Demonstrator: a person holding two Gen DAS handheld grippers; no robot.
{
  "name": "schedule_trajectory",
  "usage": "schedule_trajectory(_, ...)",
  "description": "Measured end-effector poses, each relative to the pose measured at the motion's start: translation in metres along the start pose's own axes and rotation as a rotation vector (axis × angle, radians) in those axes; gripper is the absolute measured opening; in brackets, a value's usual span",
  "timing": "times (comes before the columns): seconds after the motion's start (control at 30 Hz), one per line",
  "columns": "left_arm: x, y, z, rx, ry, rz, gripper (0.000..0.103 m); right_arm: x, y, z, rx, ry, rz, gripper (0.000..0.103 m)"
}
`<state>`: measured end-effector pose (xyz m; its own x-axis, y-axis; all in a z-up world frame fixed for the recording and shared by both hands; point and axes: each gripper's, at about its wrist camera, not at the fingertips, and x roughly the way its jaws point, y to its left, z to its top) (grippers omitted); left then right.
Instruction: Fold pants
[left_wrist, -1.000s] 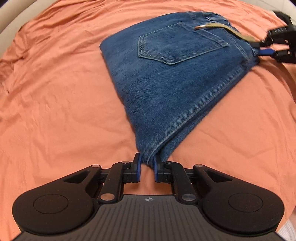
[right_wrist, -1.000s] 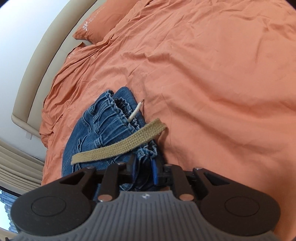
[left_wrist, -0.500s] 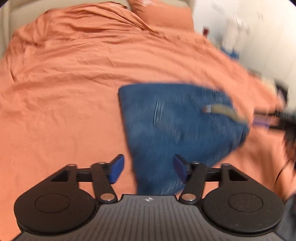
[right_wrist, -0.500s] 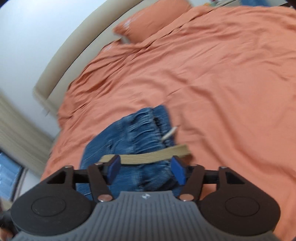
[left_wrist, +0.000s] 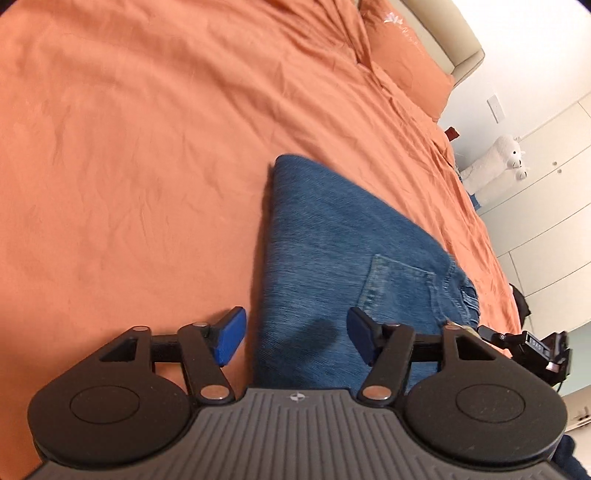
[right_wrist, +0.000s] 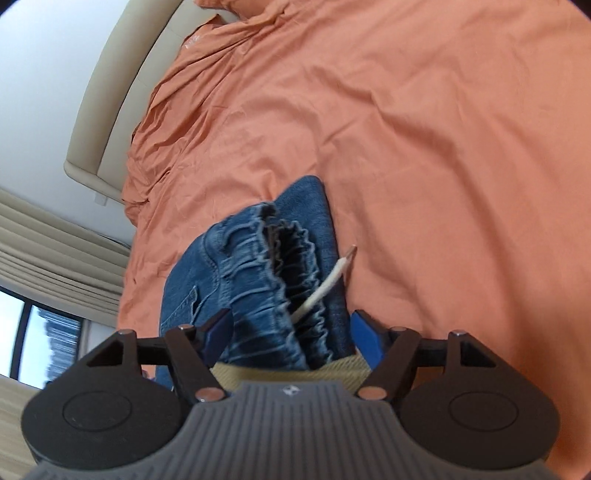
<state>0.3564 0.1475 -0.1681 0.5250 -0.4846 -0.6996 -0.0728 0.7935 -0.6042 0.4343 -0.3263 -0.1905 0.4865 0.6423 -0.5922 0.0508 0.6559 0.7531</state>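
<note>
The folded blue jeans (left_wrist: 332, 251) lie on the orange bed sheet (left_wrist: 129, 147), back pocket up. My left gripper (left_wrist: 295, 336) hovers over their near end; its jaws stand wide and are closing, with denim below the gap and the pads off the cloth. In the right wrist view the gathered waistband (right_wrist: 251, 273), a white drawstring (right_wrist: 325, 284) and a khaki strap (right_wrist: 295, 373) lie under my right gripper (right_wrist: 291, 336). Its jaws are opening and the pads stand clear of the waistband. The right gripper (left_wrist: 495, 335) also shows at the jeans' far corner.
An orange pillow (left_wrist: 410, 62) and a beige headboard (right_wrist: 107, 99) bound the bed. A white plush toy (left_wrist: 495, 166) stands by white cupboards beyond the bed's edge. Curtains (right_wrist: 55, 251) and a window are at the left of the right wrist view.
Both grippers have let go of the jeans and opened wide. The left one has rolled and swung sideways; the right one has pulled back over the waistband. The jeans lie flat.
</note>
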Motion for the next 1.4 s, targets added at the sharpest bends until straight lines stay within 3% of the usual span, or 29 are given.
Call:
schedule_trajectory(0.1, 0.012, 0.012, 0.001, -0.022, 0.012, -0.04, 0.061, 0.014, -0.014, 0.003, 0.031, 0.02, 0.068, 0.062)
schedule_trajectory(0.27, 0.02, 0.023, 0.004, -0.08, 0.009, -0.112, 0.03, 0.025, -0.02, 0.007, 0.021, 0.03, 0.118, 0.046)
schedule_trajectory(0.43, 0.014, 0.009, 0.003, -0.04, -0.02, -0.066, 0.011, 0.019, -0.002, 0.005, -0.073, 0.02, 0.088, 0.027)
schedule_trajectory(0.7, -0.024, -0.025, 0.003, 0.014, -0.103, 0.021, 0.006, -0.007, 0.061, -0.003, -0.21, -0.045, -0.015, 0.017)
schedule_trajectory(1.03, -0.115, -0.033, -0.001, 0.113, -0.187, 0.102, 0.005, -0.029, 0.157, -0.041, -0.317, -0.067, 0.009, 0.016)
schedule_trajectory(1.2, -0.173, -0.014, 0.006, 0.122, -0.226, 0.17, 0.005, -0.004, 0.208, -0.065, -0.349, -0.037, 0.071, 0.016)
schedule_trajectory(1.4, -0.223, 0.019, 0.018, 0.135, -0.246, 0.29, 0.005, 0.057, 0.249, -0.094, -0.351, 0.022, 0.16, 0.017)
